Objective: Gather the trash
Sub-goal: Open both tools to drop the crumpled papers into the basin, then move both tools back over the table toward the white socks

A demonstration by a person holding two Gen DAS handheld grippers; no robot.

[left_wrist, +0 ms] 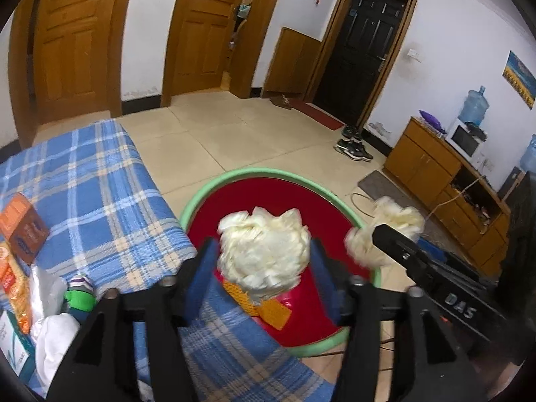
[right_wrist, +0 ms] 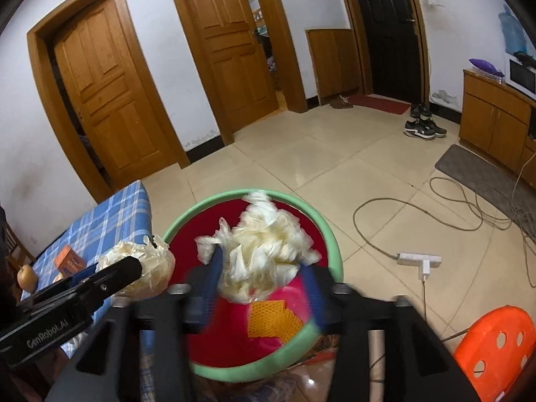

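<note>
A red basin with a green rim (left_wrist: 234, 176) (right_wrist: 331, 234) stands on the floor beside the table. Orange mesh scraps (left_wrist: 273, 311) (right_wrist: 271, 323) lie in it. My left gripper (left_wrist: 263, 258) is shut on a crumpled cream plastic wad (left_wrist: 264, 248) above the basin; it also shows in the right wrist view (right_wrist: 150, 268). My right gripper (right_wrist: 261, 274) is shut on a second crumpled cream plastic wad (right_wrist: 264, 244) above the basin, also seen in the left wrist view (left_wrist: 392, 221).
A table with a blue plaid cloth (left_wrist: 87, 181) holds an orange box (left_wrist: 23, 227), snack packets (left_wrist: 13, 284), white plastic (left_wrist: 53, 338) and a pear (right_wrist: 26, 278). An orange stool (right_wrist: 495, 345), cables and a power strip (right_wrist: 418, 259) lie on the floor right.
</note>
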